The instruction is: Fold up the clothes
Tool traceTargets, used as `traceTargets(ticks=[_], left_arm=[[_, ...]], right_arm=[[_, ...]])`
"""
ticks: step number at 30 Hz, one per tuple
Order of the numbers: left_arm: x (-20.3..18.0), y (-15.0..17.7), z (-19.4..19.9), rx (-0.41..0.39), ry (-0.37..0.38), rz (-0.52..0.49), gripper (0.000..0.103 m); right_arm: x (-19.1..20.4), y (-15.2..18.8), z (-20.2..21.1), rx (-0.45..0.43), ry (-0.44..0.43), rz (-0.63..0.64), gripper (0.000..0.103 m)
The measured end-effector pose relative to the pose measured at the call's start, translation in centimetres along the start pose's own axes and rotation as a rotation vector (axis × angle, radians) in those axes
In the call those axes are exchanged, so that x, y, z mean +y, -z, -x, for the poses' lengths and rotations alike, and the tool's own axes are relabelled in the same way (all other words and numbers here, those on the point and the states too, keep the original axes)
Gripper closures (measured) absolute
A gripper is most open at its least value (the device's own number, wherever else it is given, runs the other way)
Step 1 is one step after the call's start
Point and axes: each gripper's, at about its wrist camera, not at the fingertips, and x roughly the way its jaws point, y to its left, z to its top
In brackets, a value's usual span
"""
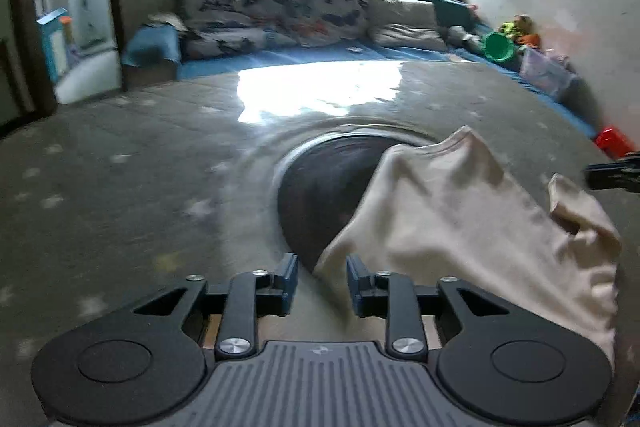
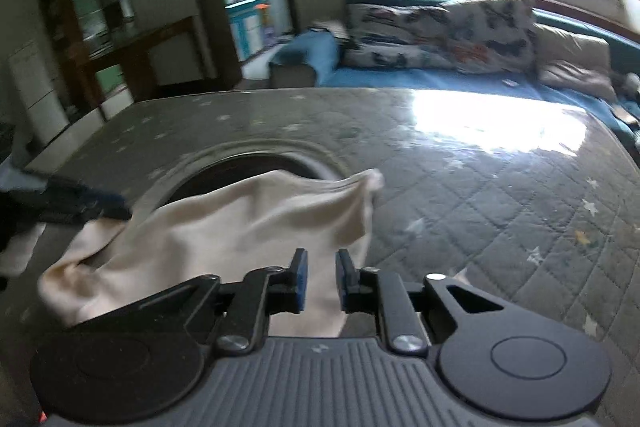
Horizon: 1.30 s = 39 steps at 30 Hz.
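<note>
No text, label, brand name or number can be read in either view. The only mark is a small round emblem on each gripper's ribbed grey housing, on the left gripper [image 1: 322, 285] and the right gripper [image 2: 321, 277], too small to make out.

One cream garment [image 1: 460, 227], two tongs [image 1: 322, 283] [image 2: 321, 277] — three cushions [image 1: 280, 15].

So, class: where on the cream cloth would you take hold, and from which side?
Grip the raised far corner of the cream cloth, coming from the right over the bare quilted table. It stands up off the surface as a free point, so pads can close around it. The bunched left end looks harder to pinch cleanly.
</note>
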Motion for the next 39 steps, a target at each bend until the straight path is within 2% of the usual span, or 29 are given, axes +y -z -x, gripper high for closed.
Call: traceTargets(ticks=[1, 2, 6, 9, 10, 11, 12, 13, 14, 16, 18, 21, 22, 25, 26, 28, 30, 33, 35, 36, 37, 38, 39], left_arm=[[-0.3, -0.2, -0.8, 0.004, 0.0, -0.008, 0.045], [-0.7, -0.4, -1.6, 0.007, -0.006, -0.021, 0.041], [-1.4, -0.6, -4.1, 0.045, -0.031, -0.057, 0.04], [-1.6, -0.7, -5.5, 0.058, -0.013, -0.053, 0.042], [-1.6, -0.8, -5.7, 0.059, -0.007, -0.052, 0.049], [-1.7, -0.8, -5.9, 0.056, -0.005, -0.056, 0.061], [-1.9, -0.9, -6.0, 0.048, -0.005, -0.06, 0.065], [-2.1, -1.0, -5.9, 0.038, -0.005, -0.062, 0.082], [-2.3, -1.1, -5.8, 0.027, -0.004, -0.063, 0.091], [-2.9, -1.2, -5.3, -0.006, -0.005, -0.081, 0.092], [-4.5, -0.9, -4.1, -0.063, -0.006, -0.157, 0.093], [-8.1, 0.8, -2.0, -0.134, 0.026, -0.323, 0.093], [-9.7, 1.7, -1.3, -0.153, 0.055, -0.405, 0.091], [-12.5, 4.4, 0.3, -0.159, 0.219, -0.585, 0.083], [-12.8, 4.8, 0.6, -0.152, 0.247, -0.6, 0.078], [-13.0, 5.4, 1.0, -0.141, 0.289, -0.616, 0.077], [-12.0, 4.9, 1.3, -0.151, 0.263, -0.572, 0.077], [-9.5, 2.8, 1.1, -0.164, 0.181, -0.435, 0.077], [-7.8, 1.5, 0.3, -0.141, 0.129, -0.327, 0.062], [-7.0, 0.9, -0.4, -0.118, 0.117, -0.271, 0.055], [-6.4, 0.5, -1.2, -0.081, 0.125, -0.22, 0.044], [-5.8, 0.1, -2.0, -0.041, 0.138, -0.17, 0.039], [-5.4, 0.0, -2.6, -0.012, 0.156, -0.14, 0.039]], right_arm=[[-0.5, -0.2, -0.8, 0.001, 0.008, -0.007, 0.08], [-1.0, -0.6, -1.6, 0.003, 0.012, -0.015, 0.079], [-2.5, -2.1, -5.0, 0.001, 0.022, -0.053, 0.078], [-3.6, -3.1, -7.6, 0.011, 0.015, -0.097, 0.074], [-3.9, -3.4, -8.6, 0.015, 0.012, -0.114, 0.074], [-4.1, -3.7, -9.4, 0.017, 0.013, -0.126, 0.074], [-4.3, -3.9, -10.1, 0.02, 0.014, -0.138, 0.074], [-4.5, -4.0, -10.7, 0.022, 0.012, -0.15, 0.074], [-4.6, -4.1, -11.3, 0.024, 0.01, -0.161, 0.074], [-4.8, -4.2, -12.2, 0.029, 0.013, -0.174, 0.074], [-4.8, -4.2, -13.0, 0.034, 0.019, -0.181, 0.074], [-4.8, -4.1, -13.4, 0.037, 0.02, -0.179, 0.074], [-4.8, -4.1, -13.5, 0.038, 0.018, -0.178, 0.074], [-4.6, -4.2, -13.5, 0.037, 0.016, -0.175, 0.074], [-4.5, -4.3, -13.5, 0.034, 0.013, -0.176, 0.074], [-4.4, -4.3, -13.3, 0.03, 0.007, -0.176, 0.074], [-4.4, -4.4, -13.2, 0.027, 0.003, -0.175, 0.074], [-4.4, -4.5, -13.1, 0.025, 0.002, -0.176, 0.074], [-4.5, -4.5, -13.1, 0.024, 0.004, -0.182, 0.074], [-4.5, -4.5, -13.1, 0.023, 0.005, -0.185, 0.074], [-4.5, -4.6, -13.1, 0.022, 0.005, -0.187, 0.074], [-4.5, -4.6, -13.1, 0.022, 0.006, -0.188, 0.074], [-4.6, -4.6, -13.1, 0.022, 0.007, -0.189, 0.074]])
